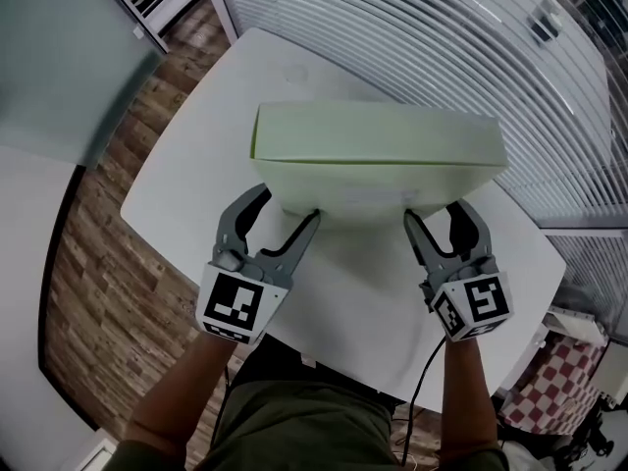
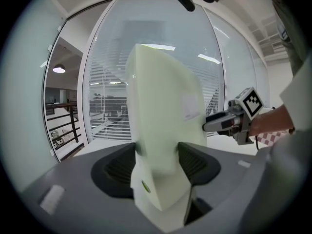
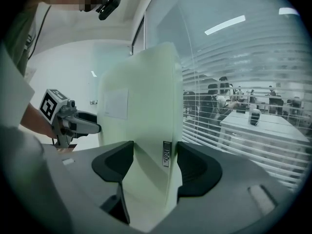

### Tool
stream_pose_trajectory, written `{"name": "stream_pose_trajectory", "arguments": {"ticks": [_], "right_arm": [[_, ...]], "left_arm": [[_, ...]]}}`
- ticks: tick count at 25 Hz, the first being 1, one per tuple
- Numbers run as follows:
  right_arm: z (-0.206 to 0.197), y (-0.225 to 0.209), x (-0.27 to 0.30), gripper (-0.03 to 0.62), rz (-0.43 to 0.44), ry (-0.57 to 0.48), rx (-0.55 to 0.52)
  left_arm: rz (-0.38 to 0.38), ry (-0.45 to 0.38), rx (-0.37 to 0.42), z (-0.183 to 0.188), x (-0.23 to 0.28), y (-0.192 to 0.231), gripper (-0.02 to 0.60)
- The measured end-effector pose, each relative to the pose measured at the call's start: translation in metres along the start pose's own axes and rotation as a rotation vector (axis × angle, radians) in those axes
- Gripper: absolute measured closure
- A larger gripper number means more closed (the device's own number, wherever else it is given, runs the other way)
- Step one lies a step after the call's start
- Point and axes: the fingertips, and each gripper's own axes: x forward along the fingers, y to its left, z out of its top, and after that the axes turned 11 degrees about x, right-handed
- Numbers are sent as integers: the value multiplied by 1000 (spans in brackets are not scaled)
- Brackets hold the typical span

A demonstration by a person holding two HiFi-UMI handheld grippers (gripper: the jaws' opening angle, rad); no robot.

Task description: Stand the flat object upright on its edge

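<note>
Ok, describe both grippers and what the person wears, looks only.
Both the left gripper and right gripper are grey, with curved pincer-like jaws. Each carries a white cube printed with black square markers. A thin black cable trails from the right one. The person wears olive-green clothing.

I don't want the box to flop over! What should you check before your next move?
1. Left gripper jaws shut on the pale green box: ok.
2. Right gripper jaws shut on the box: ok.
3. Both grippers hold the box's near side, spaced apart: ok.
4. Box's bottom edge resting on the white table: cannot tell, the box hides it.
5. Box straight up, not leaning: cannot tell from these views.
6. Nothing else beside the box on the visible part of the table: ok.
</note>
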Motion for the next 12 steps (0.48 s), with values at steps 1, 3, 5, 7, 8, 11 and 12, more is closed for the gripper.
{"name": "stream_pose_trajectory", "arguments": {"ticks": [1,3,5,7,8,11,12], "right_arm": [[-2,0,2,302,-1,1,1],[-4,-1,7,303,-6,3,-1],[-7,-3,8,303,-12,3,-4],[-9,-4,7,303,-17,3,-9],[-10,-4,6,303,-19,3,-12],[-13,-4,8,303,-20,7,-12],[-15,-4,9,303,-20,9,-10]], "left_arm": [[2,1,5,-2,1,1,328],[8,2,21,-4,4,4,328],[17,2,41,-5,6,4,328],[24,5,58,-6,7,1,328],[26,7,62,-7,7,0,328],[31,12,63,-12,8,-1,328],[32,14,63,-14,8,-2,328]]}}
